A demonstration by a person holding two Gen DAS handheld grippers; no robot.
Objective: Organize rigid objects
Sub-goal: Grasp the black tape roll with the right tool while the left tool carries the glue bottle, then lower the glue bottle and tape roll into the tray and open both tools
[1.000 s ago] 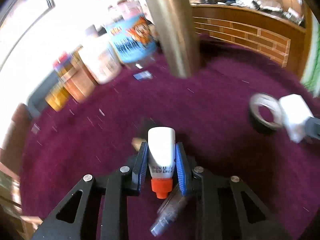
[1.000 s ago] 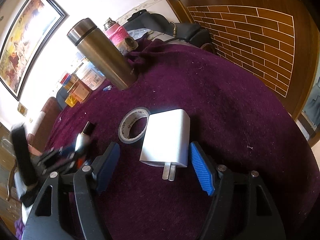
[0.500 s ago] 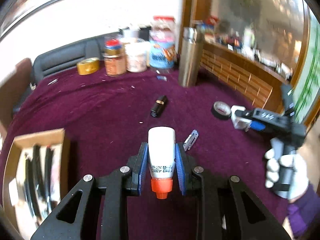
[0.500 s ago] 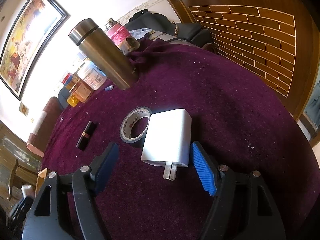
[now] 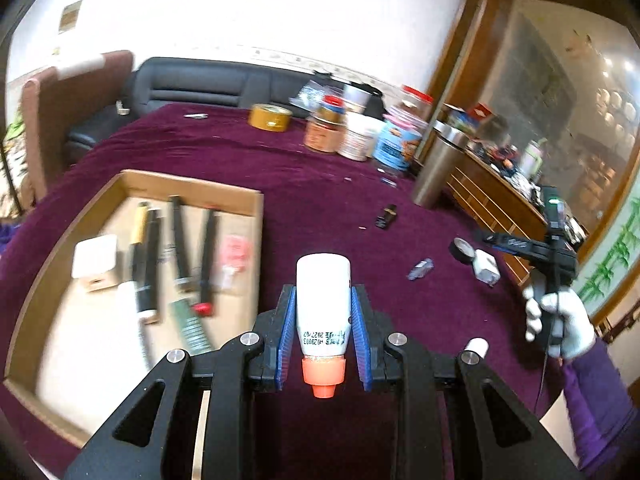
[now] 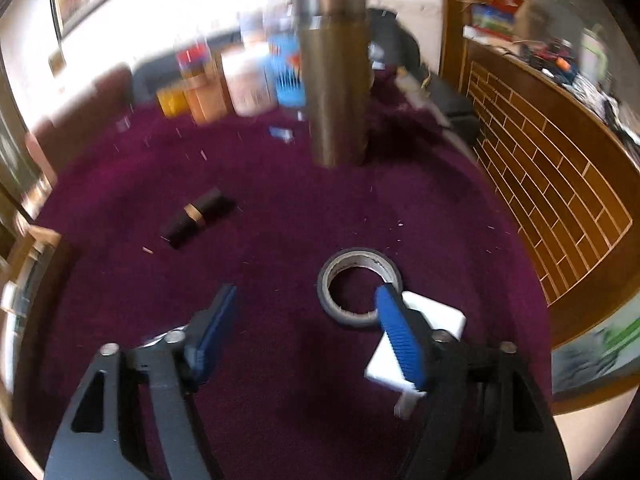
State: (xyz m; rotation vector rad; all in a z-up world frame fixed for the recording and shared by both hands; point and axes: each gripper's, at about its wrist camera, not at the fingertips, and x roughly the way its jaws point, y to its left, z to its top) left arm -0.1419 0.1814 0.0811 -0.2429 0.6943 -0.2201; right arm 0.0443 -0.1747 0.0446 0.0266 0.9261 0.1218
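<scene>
The left gripper is clamped on a white bottle; the right gripper's jaws are closing on nothing, with the tape roll and white charger beside 1 jaw, mid-worktop.

Between the blue ribbed pads of the left gripper sits a white bottle with an orange cap and dark printed digits. Below and left of it lies a tan cardboard box. Ahead of the right gripper, also blue-padded on black arms, lie a black tape roll, a white charger and a black, gold-banded lipstick on the plum-purple cloth.
</scene>
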